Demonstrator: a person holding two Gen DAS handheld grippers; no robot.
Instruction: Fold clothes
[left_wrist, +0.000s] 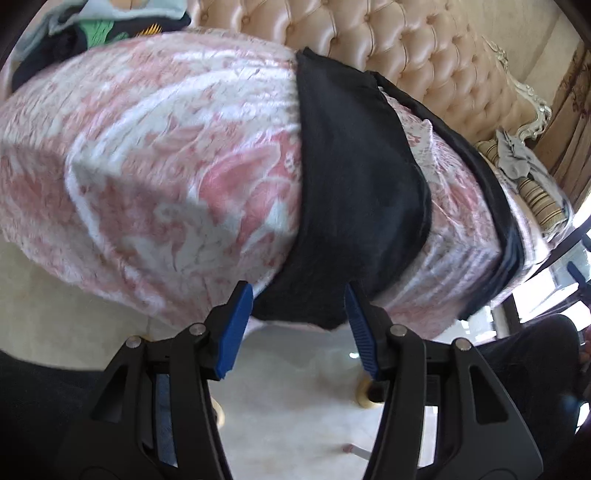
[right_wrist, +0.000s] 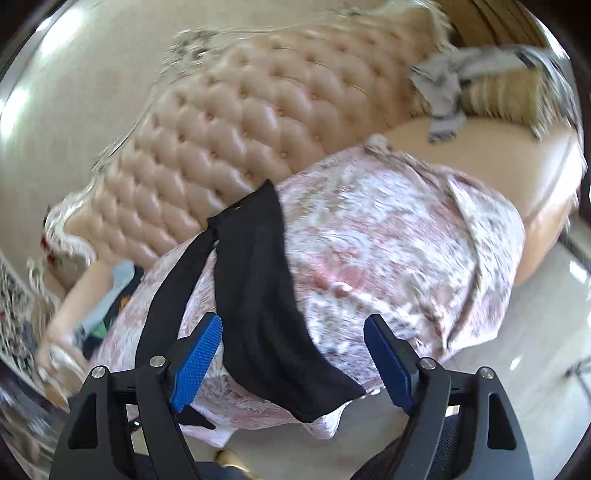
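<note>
On the pink-and-white patterned blanket (left_wrist: 155, 155) covering the sofa (left_wrist: 424, 48), a black garment (left_wrist: 354, 199) is lying as a long band, running from the tufted backrest to the seat's front edge, where its end is hanging over. A second dark strip (right_wrist: 173, 288) is lying beside it (whether one piece or two cannot be told). Folding is judged to be at an early stage: nothing in this band is yet showing a squared, stacked shape. The left gripper (left_wrist: 299, 321) and the right gripper (right_wrist: 295, 365) are both standing released, jaws apart, hovering near the hanging end without pinching it. Other clothes (left_wrist: 92, 33) are waiting at the far sofa end; a grey piece (right_wrist: 447, 96) is lying opposite.
</note>
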